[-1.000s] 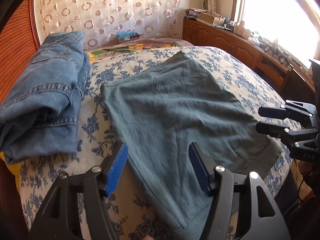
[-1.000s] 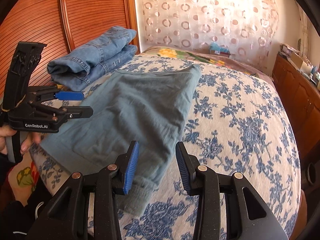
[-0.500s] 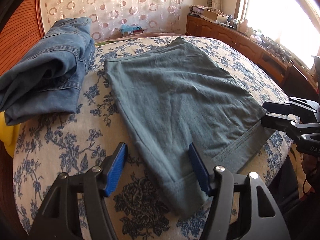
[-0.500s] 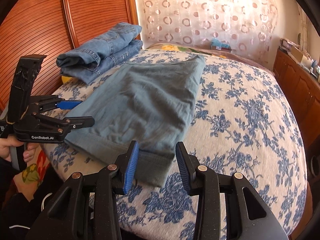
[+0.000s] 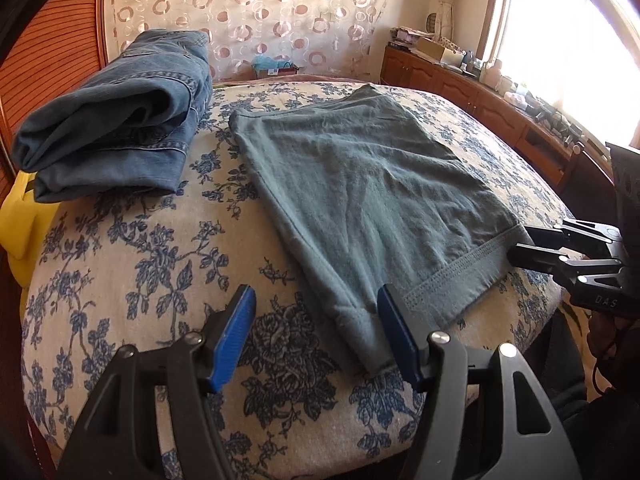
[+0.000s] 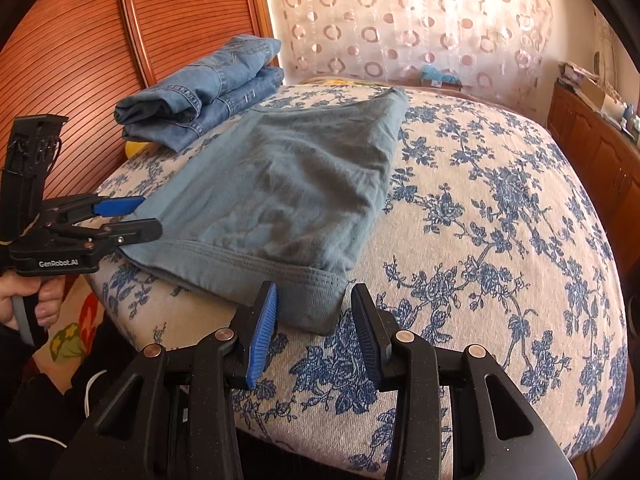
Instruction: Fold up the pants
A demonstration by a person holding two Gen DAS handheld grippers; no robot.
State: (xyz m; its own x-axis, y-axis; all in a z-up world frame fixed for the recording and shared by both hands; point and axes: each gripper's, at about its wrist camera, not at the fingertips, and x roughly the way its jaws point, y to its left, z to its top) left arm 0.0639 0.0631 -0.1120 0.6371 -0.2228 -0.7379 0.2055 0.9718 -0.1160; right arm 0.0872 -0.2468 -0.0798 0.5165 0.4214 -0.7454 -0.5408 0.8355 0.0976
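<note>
Grey-green pants lie folded flat on the bed, waistband towards me; they also show in the right wrist view. My left gripper is open and empty, hovering at the waistband's left near corner. My right gripper is open and empty just before the waistband's right near corner. Each gripper shows in the other's view, the right gripper by the waistband's right end and the left gripper by its left end.
Folded blue jeans sit at the bed's far left by the wooden headboard. The floral bedspread spreads right of the pants. A wooden sideboard with clutter runs under the window. A yellow item lies at the bed's left edge.
Both grippers have pulled back towards the near edge of the bed, from over the pants to just at the waistband corners. The pants lie still.
</note>
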